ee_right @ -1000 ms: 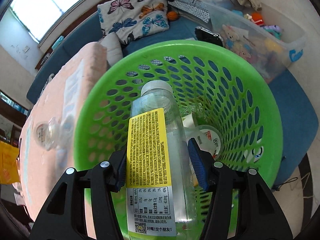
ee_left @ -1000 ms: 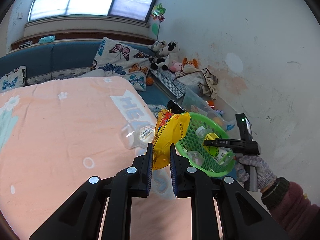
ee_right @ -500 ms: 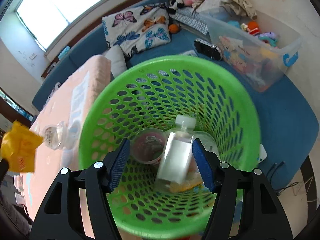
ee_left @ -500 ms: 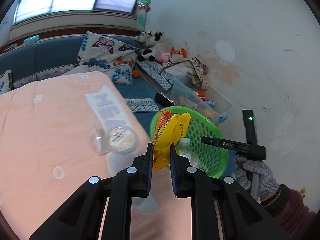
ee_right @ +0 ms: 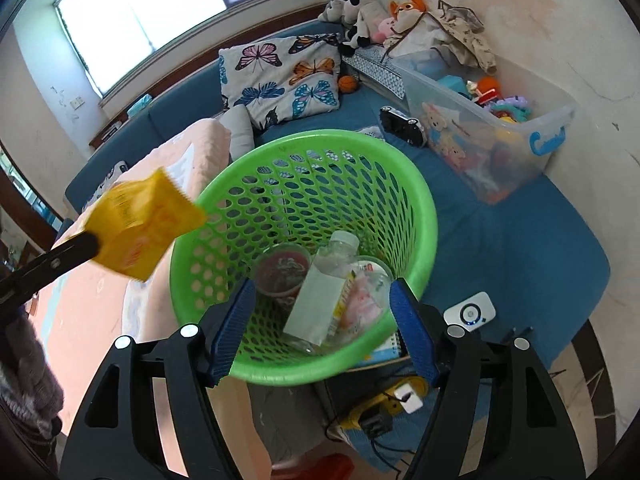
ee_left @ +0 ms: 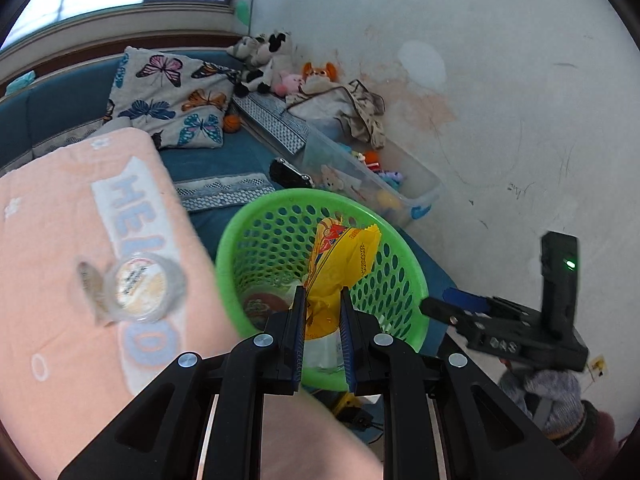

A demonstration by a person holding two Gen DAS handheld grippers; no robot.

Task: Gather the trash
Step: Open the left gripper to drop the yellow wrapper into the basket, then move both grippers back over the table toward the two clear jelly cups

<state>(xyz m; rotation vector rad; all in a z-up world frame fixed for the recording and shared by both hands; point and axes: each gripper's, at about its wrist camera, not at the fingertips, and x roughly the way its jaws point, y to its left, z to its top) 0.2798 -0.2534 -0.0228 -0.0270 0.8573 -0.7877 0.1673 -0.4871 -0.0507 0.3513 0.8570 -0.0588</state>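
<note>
My left gripper [ee_left: 322, 308] is shut on a yellow snack bag [ee_left: 340, 264] and holds it over the near rim of the green basket [ee_left: 400, 260]. The bag also shows at the left of the right wrist view [ee_right: 140, 224], beside the basket [ee_right: 424, 216]. My right gripper [ee_right: 320, 320] is open and empty above the basket's near rim. In the basket lie a clear plastic bottle [ee_right: 324, 292], a red-lidded cup [ee_right: 282, 270] and a clear cup [ee_right: 368, 288]. A clear lidded cup [ee_left: 138, 286] lies on the pink blanket [ee_left: 48, 208].
A clear toy bin [ee_right: 488, 128] stands beyond the basket by the wall. A butterfly pillow [ee_left: 172, 100] and plush toys [ee_left: 264, 64] lie on the blue sofa [ee_right: 500, 240]. A white device [ee_right: 470, 314] and a yellow tool [ee_right: 380, 408] lie below the basket.
My left gripper carried the snack bag right, from over the blanket to over the basket. My right gripper let go of the bottle, which dropped into the basket, and drew back open.
</note>
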